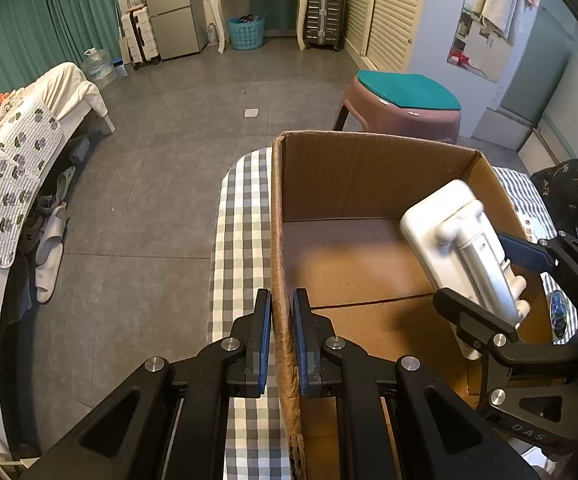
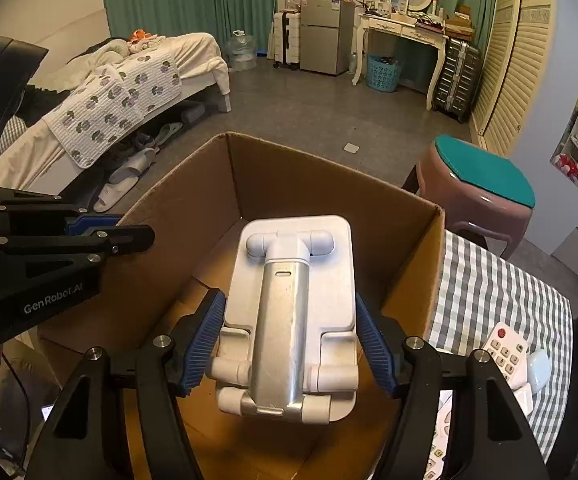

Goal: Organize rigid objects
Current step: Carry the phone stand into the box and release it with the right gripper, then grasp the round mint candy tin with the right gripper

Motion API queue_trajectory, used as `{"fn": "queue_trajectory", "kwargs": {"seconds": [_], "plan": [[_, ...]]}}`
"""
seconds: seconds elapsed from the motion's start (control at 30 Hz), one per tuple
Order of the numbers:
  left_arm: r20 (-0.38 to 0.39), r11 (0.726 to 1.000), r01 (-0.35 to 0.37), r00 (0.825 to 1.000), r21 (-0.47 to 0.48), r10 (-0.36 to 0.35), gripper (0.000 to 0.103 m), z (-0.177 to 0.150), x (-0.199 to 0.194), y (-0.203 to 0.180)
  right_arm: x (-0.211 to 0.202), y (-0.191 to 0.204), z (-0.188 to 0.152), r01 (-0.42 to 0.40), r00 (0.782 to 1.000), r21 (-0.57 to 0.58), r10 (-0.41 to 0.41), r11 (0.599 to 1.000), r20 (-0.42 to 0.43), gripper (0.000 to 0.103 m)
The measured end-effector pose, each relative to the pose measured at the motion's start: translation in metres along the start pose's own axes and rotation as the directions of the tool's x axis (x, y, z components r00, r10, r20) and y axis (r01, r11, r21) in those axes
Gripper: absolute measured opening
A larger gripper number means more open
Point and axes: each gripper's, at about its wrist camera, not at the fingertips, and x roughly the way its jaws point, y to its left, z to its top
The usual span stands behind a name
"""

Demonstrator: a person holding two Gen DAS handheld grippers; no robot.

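My right gripper (image 2: 291,342) clamps the white phone stand (image 2: 293,316) above the cardboard box (image 1: 369,176) (inside empty); left gripper (image 1: 282,340) pinches its wall.

Two black handheld grippers, blue-padded.
Left gripper (image 1: 282,332) and right gripper (image 2: 291,344) have angular black linkages, silver round screws, ribbed blue pads (image 2: 205,340); white "GenRobot.AI" lettering marks the left's side.

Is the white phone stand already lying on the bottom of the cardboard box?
No, the phone stand is held above the box floor between the right hand-held gripper pads.
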Motion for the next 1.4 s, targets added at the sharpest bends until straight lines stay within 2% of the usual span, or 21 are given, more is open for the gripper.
{"fn": "queue_trajectory", "kwargs": {"seconds": [0.13, 0.17, 0.23, 0.37, 0.5, 0.67, 0.87, 1.03, 1.27, 1.4], "plan": [[-0.001, 1.0, -0.003, 1.0, -0.004, 0.003, 0.011, 0.0, 0.001, -0.001, -0.003, 0.0, 0.003, 0.01, 1.0, 0.019, -0.01, 1.0, 0.011, 0.066], [-0.002, 1.0, -0.003, 1.0, -0.004, 0.003, 0.011, 0.0, 0.0, 0.0, -0.008, -0.001, 0.004, 0.007, 1.0, 0.022, -0.008, 1.0, 0.025, 0.076], [-0.001, 1.0, -0.003, 1.0, -0.006, 0.003, 0.011, 0.001, -0.001, -0.001, -0.019, -0.002, 0.006, -0.005, 0.998, 0.028, 0.003, 1.0, 0.067, 0.084], [0.001, 1.0, -0.014, 1.0, -0.008, 0.014, 0.011, 0.0, 0.0, -0.003, -0.049, -0.009, 0.01, 0.005, 0.992, 0.032, -0.009, 0.999, 0.123, 0.085], [0.005, 1.0, -0.023, 1.0, -0.006, 0.023, 0.011, 0.001, -0.002, -0.006, -0.087, -0.035, 0.011, 0.057, 0.983, 0.071, -0.068, 0.996, 0.172, 0.085], [0.007, 0.999, -0.033, 0.999, -0.006, 0.033, 0.011, 0.001, -0.003, -0.006, -0.127, -0.086, -0.001, 0.182, 0.959, 0.151, -0.209, 0.972, 0.192, 0.086], [0.009, 0.999, -0.044, 0.999, -0.012, 0.044, 0.011, 0.001, -0.003, -0.008, -0.155, -0.152, -0.035, 0.317, 0.923, 0.256, -0.359, 0.913, 0.136, 0.086], [0.009, 0.999, -0.045, 0.999, -0.014, 0.045, 0.011, 0.001, -0.003, -0.006, -0.142, -0.192, -0.083, 0.397, 0.909, 0.3, -0.416, 0.867, -0.001, 0.086], [0.011, 0.999, -0.049, 0.999, -0.013, 0.049, 0.011, 0.0, -0.004, -0.006, -0.092, -0.206, -0.155, 0.367, 0.929, 0.332, -0.323, 0.869, -0.181, 0.086], [0.011, 0.999, -0.049, 0.999, -0.013, 0.049, 0.011, 0.0, -0.004, -0.006, -0.07, -0.197, -0.167, 0.348, 0.932, 0.328, -0.285, 0.878, -0.223, 0.086]]}}
